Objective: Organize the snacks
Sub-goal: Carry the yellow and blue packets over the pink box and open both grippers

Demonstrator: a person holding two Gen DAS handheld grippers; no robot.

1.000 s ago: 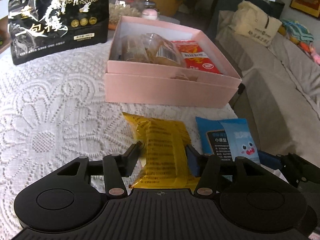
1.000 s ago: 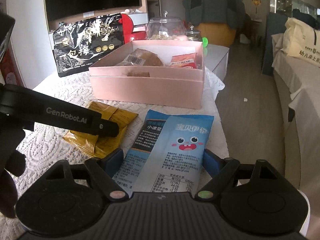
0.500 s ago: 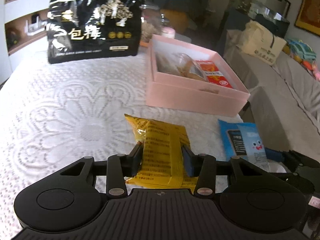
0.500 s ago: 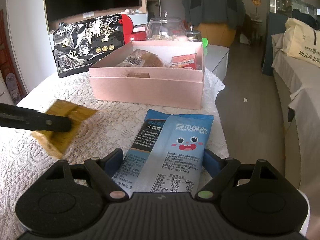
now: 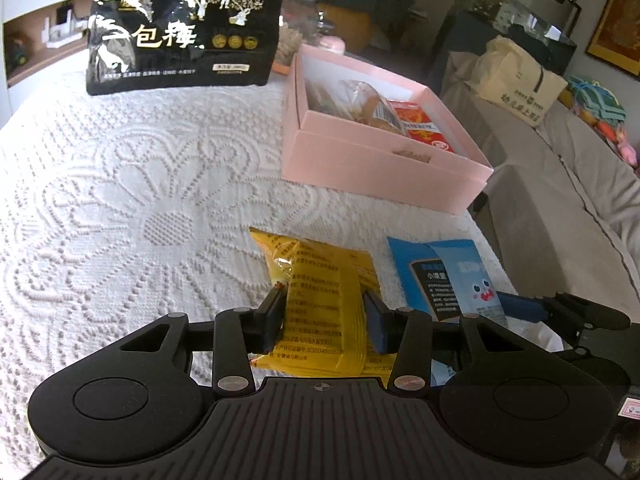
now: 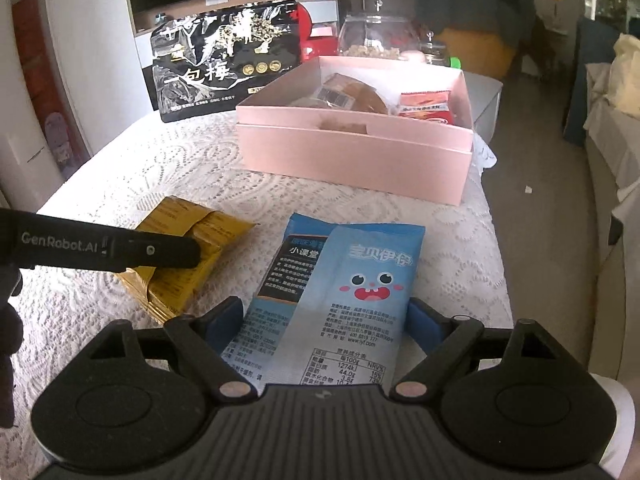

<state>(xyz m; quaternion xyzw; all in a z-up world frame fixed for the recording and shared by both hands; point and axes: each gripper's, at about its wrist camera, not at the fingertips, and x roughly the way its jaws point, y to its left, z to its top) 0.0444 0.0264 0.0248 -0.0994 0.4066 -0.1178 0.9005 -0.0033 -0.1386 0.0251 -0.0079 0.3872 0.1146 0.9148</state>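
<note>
1. Yellow snack packet (image 5: 320,312) sits pinched between the pads of your left gripper (image 5: 326,320), its far end sticking out past the fingertips.
2. Your right gripper (image 6: 326,328) stands wide around the near end of the blue snack packet (image 6: 344,300); the pads flank it and I cannot tell if they touch.
3. Both packets are over the white lace tablecloth (image 5: 120,200), the blue one just to the right of your left jaws.
4. Ahead of both jaws stands the open pink box (image 6: 360,152) with snacks inside.
5. Farther ahead and left of the box, a big black snack bag (image 5: 184,28) stands upright.
</note>
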